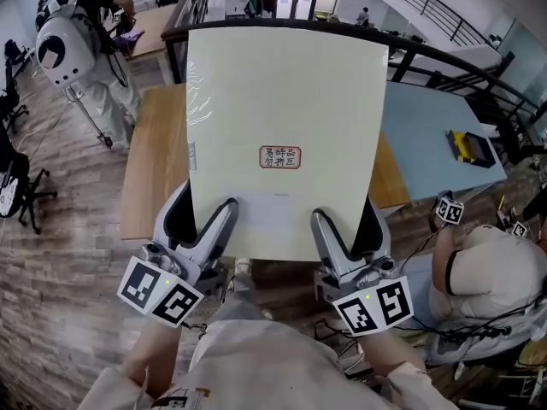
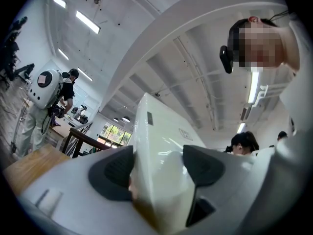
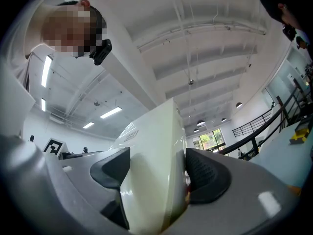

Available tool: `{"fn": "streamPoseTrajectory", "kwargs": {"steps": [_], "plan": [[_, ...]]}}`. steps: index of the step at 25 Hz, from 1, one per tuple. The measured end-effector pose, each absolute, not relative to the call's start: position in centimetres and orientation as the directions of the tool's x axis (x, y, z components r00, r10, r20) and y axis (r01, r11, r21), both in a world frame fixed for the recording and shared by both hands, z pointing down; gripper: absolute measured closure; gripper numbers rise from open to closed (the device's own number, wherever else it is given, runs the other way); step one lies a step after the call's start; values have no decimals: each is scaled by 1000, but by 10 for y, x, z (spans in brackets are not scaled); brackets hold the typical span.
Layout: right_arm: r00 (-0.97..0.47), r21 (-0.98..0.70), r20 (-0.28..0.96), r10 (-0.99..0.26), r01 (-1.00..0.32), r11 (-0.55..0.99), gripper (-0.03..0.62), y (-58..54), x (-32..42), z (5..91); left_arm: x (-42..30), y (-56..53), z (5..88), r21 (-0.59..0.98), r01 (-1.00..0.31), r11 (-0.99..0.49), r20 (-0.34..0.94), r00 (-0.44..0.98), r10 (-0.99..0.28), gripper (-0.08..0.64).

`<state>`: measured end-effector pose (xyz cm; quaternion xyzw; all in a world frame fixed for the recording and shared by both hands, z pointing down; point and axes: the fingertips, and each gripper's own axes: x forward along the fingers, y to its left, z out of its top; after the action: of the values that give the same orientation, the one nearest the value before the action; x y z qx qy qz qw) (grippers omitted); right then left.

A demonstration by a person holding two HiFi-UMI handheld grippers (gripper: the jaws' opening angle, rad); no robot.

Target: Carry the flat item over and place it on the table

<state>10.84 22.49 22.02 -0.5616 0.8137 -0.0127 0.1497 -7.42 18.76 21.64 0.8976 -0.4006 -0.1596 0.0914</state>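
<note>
Lower edge of the cream flat panel (image 1: 282, 101) is gripped by the left gripper (image 1: 198, 220) and the right gripper (image 1: 350, 229), each clenched on it; the panel is held raised and tilted above the wooden table (image 1: 154, 169), not laid down, so the carry is judged under way and placement outstanding.

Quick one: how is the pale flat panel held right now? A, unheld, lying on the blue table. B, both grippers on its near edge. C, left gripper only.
B: the left gripper and the right gripper are each shut on the panel, side by side at its near edge.
</note>
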Motion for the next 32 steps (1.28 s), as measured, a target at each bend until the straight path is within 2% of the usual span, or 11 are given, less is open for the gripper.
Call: {"fn": "streamPoseTrajectory", "kwargs": {"steps": [18,32], "plan": [[-299,-217,-164,-940,-919,330,241,15,113,243,-68,-26,242,337,-675,-657,-156,648,-746,253],[-281,-253,-77,-957,-923,291,241,-126,76,273,-105,-171,275,393,-655,-645,-87,672,-736,255]]}}
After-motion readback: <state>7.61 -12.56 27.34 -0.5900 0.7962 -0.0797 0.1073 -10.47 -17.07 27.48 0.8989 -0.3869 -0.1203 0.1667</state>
